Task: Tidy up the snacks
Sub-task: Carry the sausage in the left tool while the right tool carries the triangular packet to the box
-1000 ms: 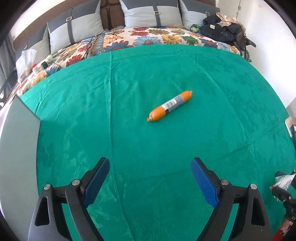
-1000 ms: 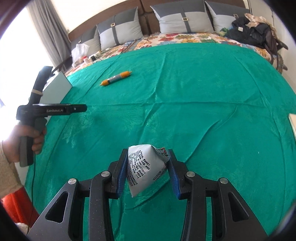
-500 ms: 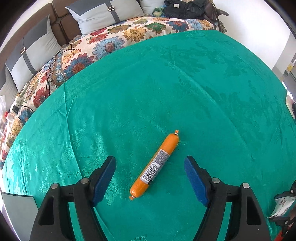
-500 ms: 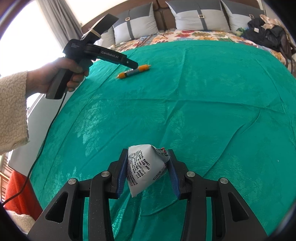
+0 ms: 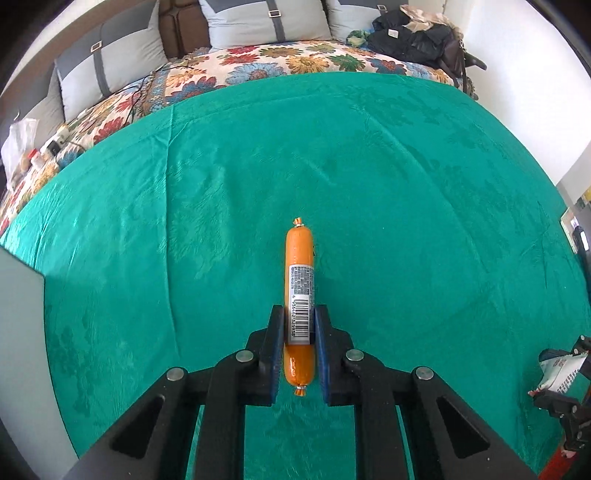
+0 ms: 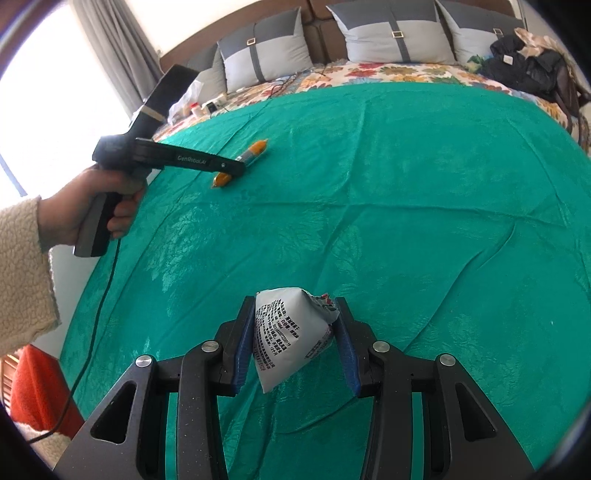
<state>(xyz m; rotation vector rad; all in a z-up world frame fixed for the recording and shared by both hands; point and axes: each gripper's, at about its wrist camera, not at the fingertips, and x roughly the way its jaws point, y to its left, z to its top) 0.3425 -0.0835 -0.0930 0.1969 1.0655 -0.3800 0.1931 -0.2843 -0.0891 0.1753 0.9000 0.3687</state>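
An orange sausage stick [image 5: 300, 258] with a barcode label lies lengthwise on the green bedspread [image 5: 424, 221]. My left gripper [image 5: 299, 314] is closing tight on its near half, and both blue pads press its sides. The right wrist view shows the same sausage [image 6: 255, 149] at the far left, under the left gripper [image 6: 236, 170], which a hand [image 6: 92, 206] holds. My right gripper [image 6: 295, 306] is shut on a white printed snack packet [image 6: 288, 332], held just above the cover. That packet [image 5: 559, 373] also shows at the left view's right edge.
Grey pillows [image 6: 395, 33] and a floral blanket [image 5: 258, 62] lie at the head of the bed. A black bag [image 5: 413, 40] sits at the far right corner. A grey flat panel [image 5: 18, 350] stands at the bed's left edge. Small bottles [image 6: 195, 109] are near the pillows.
The left gripper came down over the sausage and its jaws went from wide apart to shut on it. The right gripper kept still with the packet.
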